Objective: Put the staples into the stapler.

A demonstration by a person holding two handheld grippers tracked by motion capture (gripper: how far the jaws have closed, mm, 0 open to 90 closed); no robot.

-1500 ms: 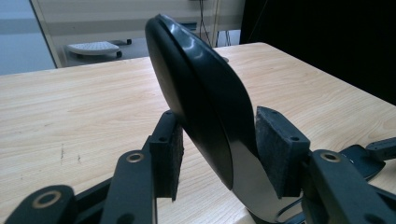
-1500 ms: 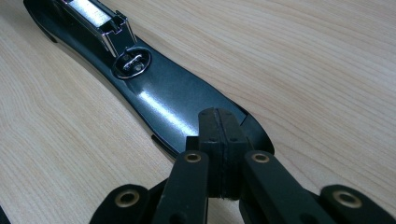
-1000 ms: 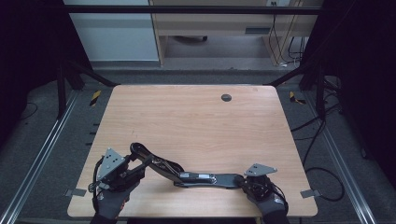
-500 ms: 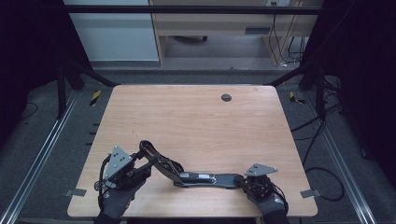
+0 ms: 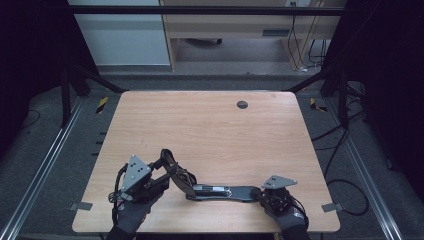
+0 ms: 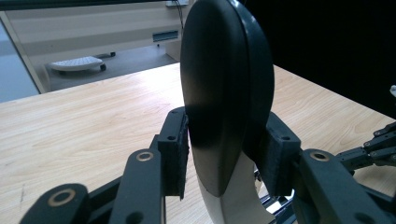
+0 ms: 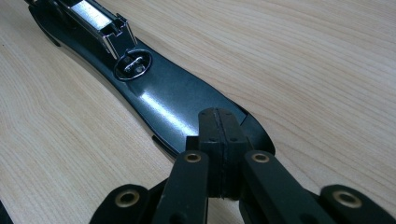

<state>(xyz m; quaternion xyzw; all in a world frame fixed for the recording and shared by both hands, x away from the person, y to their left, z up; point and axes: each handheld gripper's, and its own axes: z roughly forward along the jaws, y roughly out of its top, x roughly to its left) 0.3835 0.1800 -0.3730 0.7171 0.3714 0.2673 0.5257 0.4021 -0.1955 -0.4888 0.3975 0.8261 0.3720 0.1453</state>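
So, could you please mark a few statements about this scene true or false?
1. The right gripper has open jaws. False: they are shut, with the tips on the end of the stapler base.
2. The left gripper has the stapler arm between its jaws. True; they have just been closing on it.
3. The stapler arm lies flat on the table. False: it is raised off the base.
4. A small dark disc sits near the table's far edge. True.
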